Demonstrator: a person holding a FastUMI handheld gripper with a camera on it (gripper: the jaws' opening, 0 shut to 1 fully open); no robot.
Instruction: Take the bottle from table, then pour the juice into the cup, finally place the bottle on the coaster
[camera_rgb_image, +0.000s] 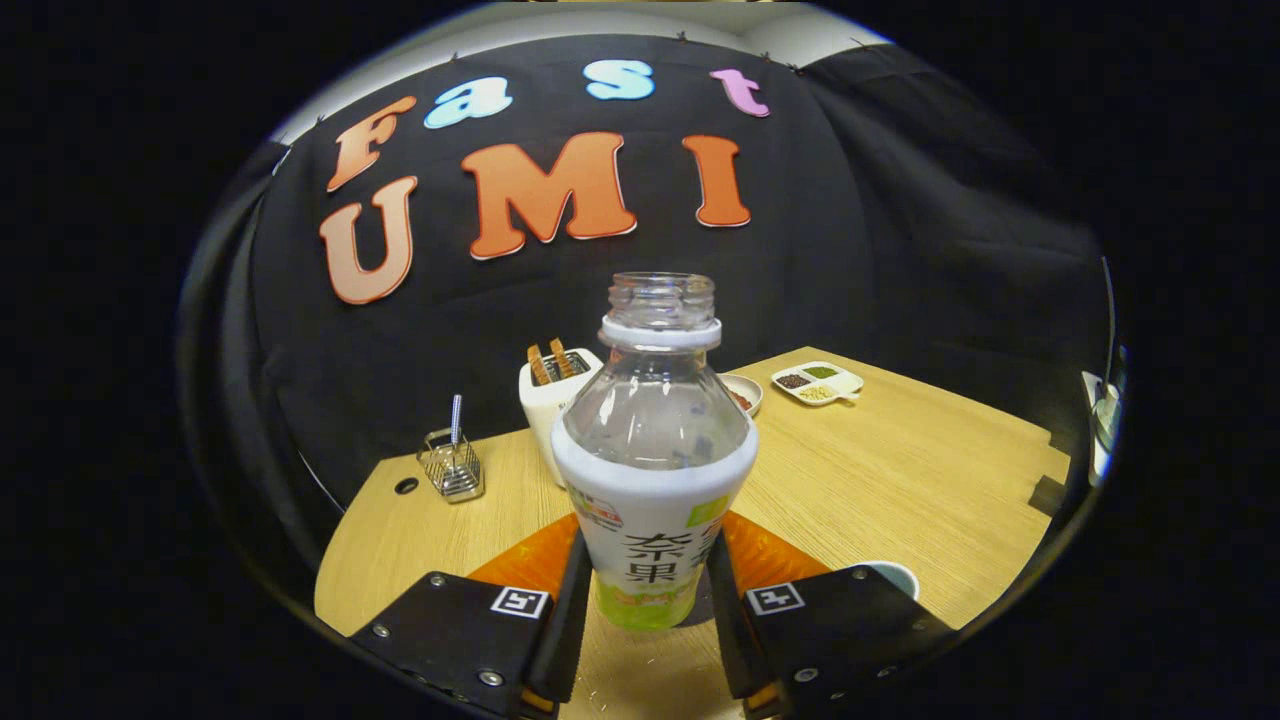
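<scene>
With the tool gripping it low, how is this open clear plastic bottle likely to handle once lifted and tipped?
The clear plastic bottle with the white label has no cap, so tipping would probably spill its contents readily. Its clear upper part looks empty, so it is likely light. The tool has both fingers pressed against the wrapped lower body; thin plastic there may flex, and the smooth label could slip.

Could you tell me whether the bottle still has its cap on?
No, the bottle, held between the gripper's fingers, shows a bare threaded neck with no cap.

The see-through bottle (655, 450) has a white and green label, the table (900, 470) is light wood, and the toaster (552, 400) beyond is white.
</scene>
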